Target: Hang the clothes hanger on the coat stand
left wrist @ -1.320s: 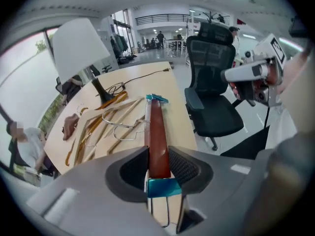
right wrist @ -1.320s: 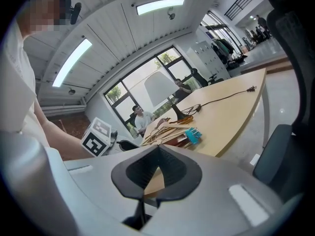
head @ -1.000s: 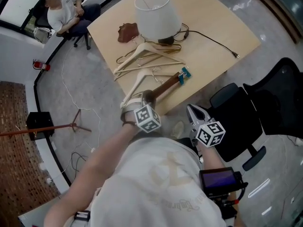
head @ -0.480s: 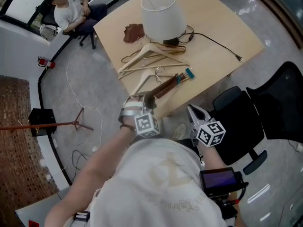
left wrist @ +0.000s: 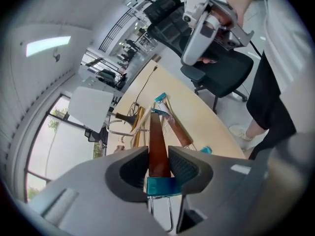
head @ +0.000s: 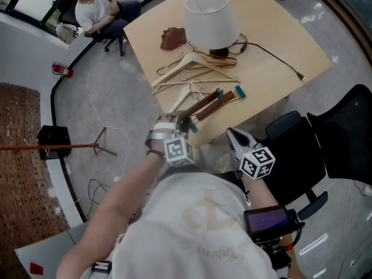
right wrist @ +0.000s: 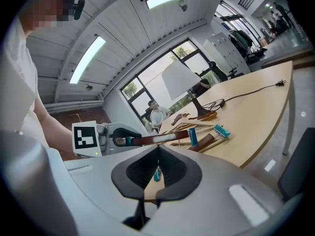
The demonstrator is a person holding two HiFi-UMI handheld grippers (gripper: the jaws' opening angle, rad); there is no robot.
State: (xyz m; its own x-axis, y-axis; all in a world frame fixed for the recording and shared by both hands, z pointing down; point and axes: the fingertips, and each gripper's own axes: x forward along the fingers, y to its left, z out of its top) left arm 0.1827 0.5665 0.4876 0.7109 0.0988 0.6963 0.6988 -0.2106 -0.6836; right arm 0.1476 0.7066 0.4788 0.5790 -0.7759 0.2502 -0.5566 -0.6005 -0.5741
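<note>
A dark brown hanger [head: 209, 102] with teal clips reaches over the near edge of the wooden table [head: 279, 39]. My left gripper [head: 183, 122] is shut on its near end; in the left gripper view the brown bar [left wrist: 156, 132] sits pinched between the pads, a teal clip [left wrist: 162, 186] just below. My right gripper [head: 232, 133] hovers off the table edge, jaws together and holding nothing [right wrist: 158, 154]. The coat stand [head: 70, 147], a reddish pole on a tripod foot, is on the floor far to the left.
Pale wooden hangers [head: 192, 68], a white lamp [head: 210, 17] with its cord, and a brown object [head: 173, 38] lie on the table. A black office chair [head: 325, 150] is at right. A seated person [head: 99, 10] is at the far left. Cables trail on the floor.
The left gripper has lifted the hanger's near end off the table edge and rolled slightly. The right gripper has shifted a little sideways.
</note>
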